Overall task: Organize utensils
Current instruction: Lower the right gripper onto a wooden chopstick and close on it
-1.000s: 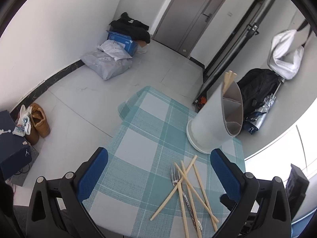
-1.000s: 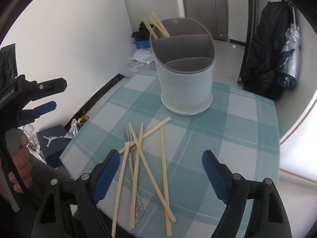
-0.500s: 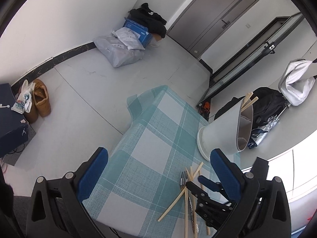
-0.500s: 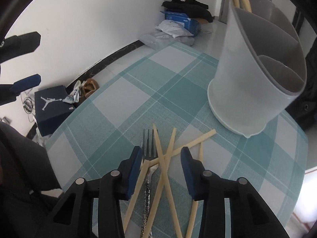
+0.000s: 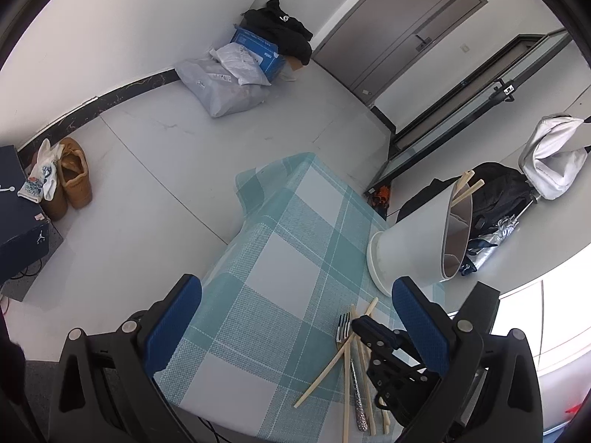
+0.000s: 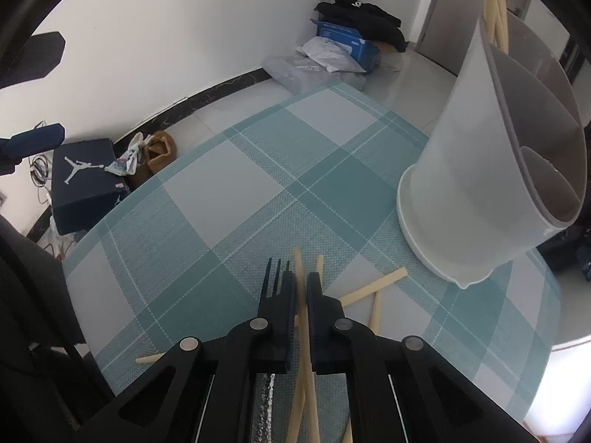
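Several wooden chopsticks (image 6: 373,288) and a metal fork (image 6: 275,277) lie crossed on the teal checked tablecloth (image 6: 229,199). My right gripper (image 6: 302,284) is down on the pile, its fingers closed on one chopstick (image 6: 300,271) that runs between them. It also shows in the left wrist view (image 5: 364,326). A white divided utensil holder (image 6: 484,170) stands at the right with chopsticks (image 6: 495,3) in its far compartment. My left gripper (image 5: 295,317) is open and empty, held above the table's left part.
The table edge (image 5: 236,243) drops to the floor at the left. On the floor lie a navy shoe box (image 6: 85,177), brown shoes (image 5: 74,177) and bags (image 5: 229,81). A black backpack (image 5: 495,192) sits behind the holder.
My right gripper has lowered onto the pile and its fingers have closed from a gap to a grip on one chopstick. My left gripper has pulled back slightly.
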